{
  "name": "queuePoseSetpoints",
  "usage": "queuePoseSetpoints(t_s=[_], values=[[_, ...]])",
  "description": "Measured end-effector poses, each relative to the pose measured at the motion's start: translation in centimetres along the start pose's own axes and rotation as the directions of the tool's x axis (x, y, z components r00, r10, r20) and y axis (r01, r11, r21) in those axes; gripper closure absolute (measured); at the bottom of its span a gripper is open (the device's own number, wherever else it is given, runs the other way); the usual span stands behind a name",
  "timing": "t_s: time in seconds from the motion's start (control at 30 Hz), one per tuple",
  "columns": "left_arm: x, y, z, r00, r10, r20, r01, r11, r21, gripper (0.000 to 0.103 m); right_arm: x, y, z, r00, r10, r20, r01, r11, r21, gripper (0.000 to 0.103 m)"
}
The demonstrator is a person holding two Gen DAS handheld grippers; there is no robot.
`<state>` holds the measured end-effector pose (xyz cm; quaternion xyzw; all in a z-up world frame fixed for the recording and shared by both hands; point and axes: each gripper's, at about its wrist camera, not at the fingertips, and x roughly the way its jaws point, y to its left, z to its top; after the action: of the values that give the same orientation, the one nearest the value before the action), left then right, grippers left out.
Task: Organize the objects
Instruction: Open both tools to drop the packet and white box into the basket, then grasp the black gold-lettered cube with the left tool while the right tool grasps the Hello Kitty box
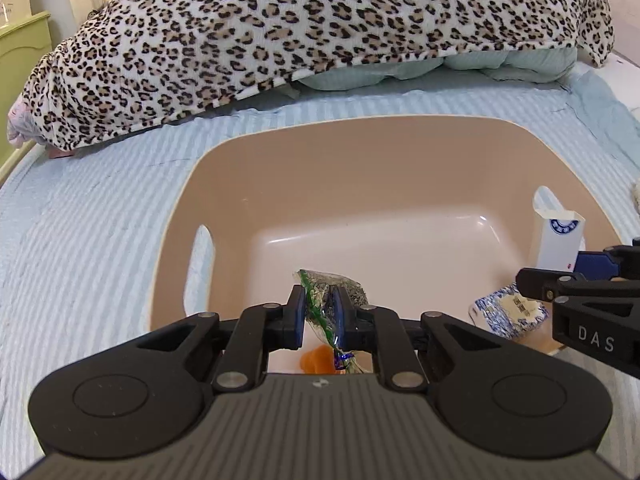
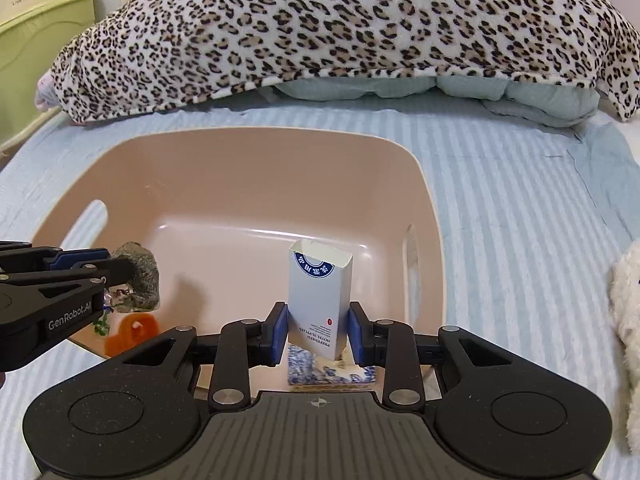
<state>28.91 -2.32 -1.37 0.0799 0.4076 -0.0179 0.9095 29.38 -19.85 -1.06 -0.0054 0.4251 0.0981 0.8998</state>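
A beige plastic basin sits on the striped bed. My left gripper is shut on a clear packet of dark seeds and holds it over the basin's near side; the packet also shows in the right wrist view. My right gripper is shut on a white and blue box, held upright over the basin's near right part; the box also shows in the left wrist view. A blue patterned packet and an orange item lie in the basin.
A leopard print blanket covers pillows at the far side of the bed. A green headboard stands at the left. A white plush toy lies at the right on the striped sheet.
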Motion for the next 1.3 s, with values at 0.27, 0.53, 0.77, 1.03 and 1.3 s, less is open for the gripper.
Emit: queuePoseSetpoints(t_s=[0.27,0.53,0.77,1.03,1.3], values=[[-4.2,0.5,-0.6,0.997,-0.018,0.071,0.02,1.0,-0.017,0.031,-3.9,-0.4,-0.3,0.996,0.051,0.073,-0.052,0.999,0.01,0.032],[-8.9,1.5,-2.2,0.994,-0.026,0.105,0.029,0.999,-0.026,0.016,-8.7,0.1,-1.5,0.989,0.089,0.119,-0.093,0.995,0.027,0.009],[-10.4,1.9,-4.8,0.997,-0.029,0.076,0.031,0.999,-0.022,0.014,-10.3,0.8,-3.9,0.992,0.098,0.082,-0.097,0.995,-0.009,0.001],[-9.9,1.3,-8.3,0.998,-0.061,-0.003,0.061,0.998,-0.008,0.014,-9.0,0.9,-7.4,0.996,0.089,-0.029,-0.09,0.995,-0.031,0.0],[-7.1,0.3,-10.8,0.986,-0.119,-0.114,0.12,0.993,-0.002,0.014,-7.1,0.2,-9.6,0.992,0.066,-0.105,-0.069,0.997,-0.023,0.0]])
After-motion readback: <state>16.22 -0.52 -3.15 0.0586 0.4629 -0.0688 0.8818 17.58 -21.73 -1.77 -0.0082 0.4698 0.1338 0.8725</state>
